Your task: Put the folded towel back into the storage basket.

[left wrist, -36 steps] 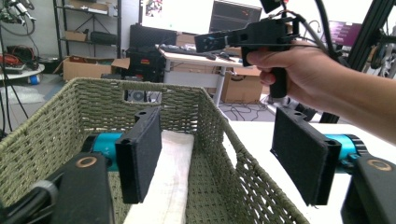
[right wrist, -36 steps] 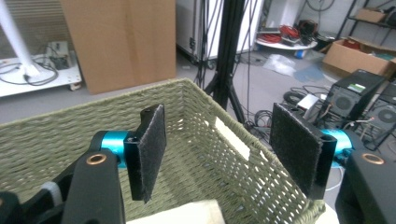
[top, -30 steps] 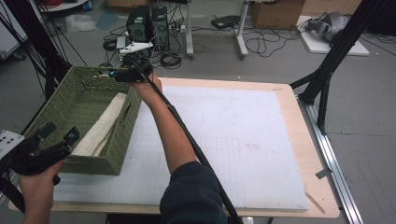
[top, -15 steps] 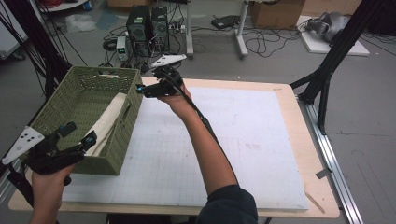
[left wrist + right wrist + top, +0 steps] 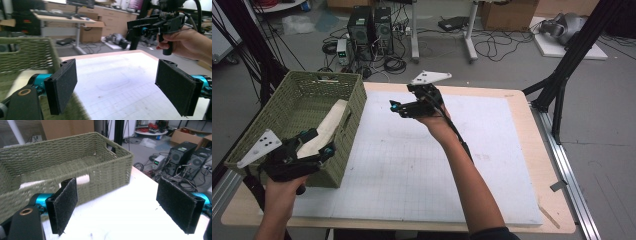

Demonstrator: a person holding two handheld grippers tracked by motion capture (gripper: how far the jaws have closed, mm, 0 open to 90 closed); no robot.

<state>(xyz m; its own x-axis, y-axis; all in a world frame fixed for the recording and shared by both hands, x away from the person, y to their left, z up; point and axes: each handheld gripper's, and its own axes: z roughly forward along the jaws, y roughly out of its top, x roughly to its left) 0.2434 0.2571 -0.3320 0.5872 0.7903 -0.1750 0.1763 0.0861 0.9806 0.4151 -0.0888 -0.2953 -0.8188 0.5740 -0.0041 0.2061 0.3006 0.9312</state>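
We see the olive-green woven rectangular basket [image 5: 307,100] standing on the tabletop at its left edge, with its far end near the far left corner and its near end a little short of the near left corner. A cream-coloured folded cloth [image 5: 328,127] lies inside the basket along its right wall, and its upper end rests on that wall's rim. In the right gripper view the basket [image 5: 62,155] stands ahead of the jaws, and a pale strip of the cloth [image 5: 82,179] shows inside it just above the left jaw.

We hold the left gripper [image 5: 319,142] at the near right corner of the basket. Its jaws stand wide apart and grip nothing. In the left gripper view the jaws frame the white gridded mat [image 5: 112,82], and the blurred basket wall [image 5: 27,53] lies at the left.

We hold the right gripper [image 5: 396,107] raised above the far middle part of the white mat [image 5: 422,165], well apart from the basket, with its jaws pointing left toward it. Its jaws are also spread wide with nothing between them. The left gripper view shows this right gripper [image 5: 140,27] farther off, held in the person's right hand [image 5: 185,43].

The mat covers most of the light wooden tabletop [image 5: 537,150], leaving a bare border along the edges.
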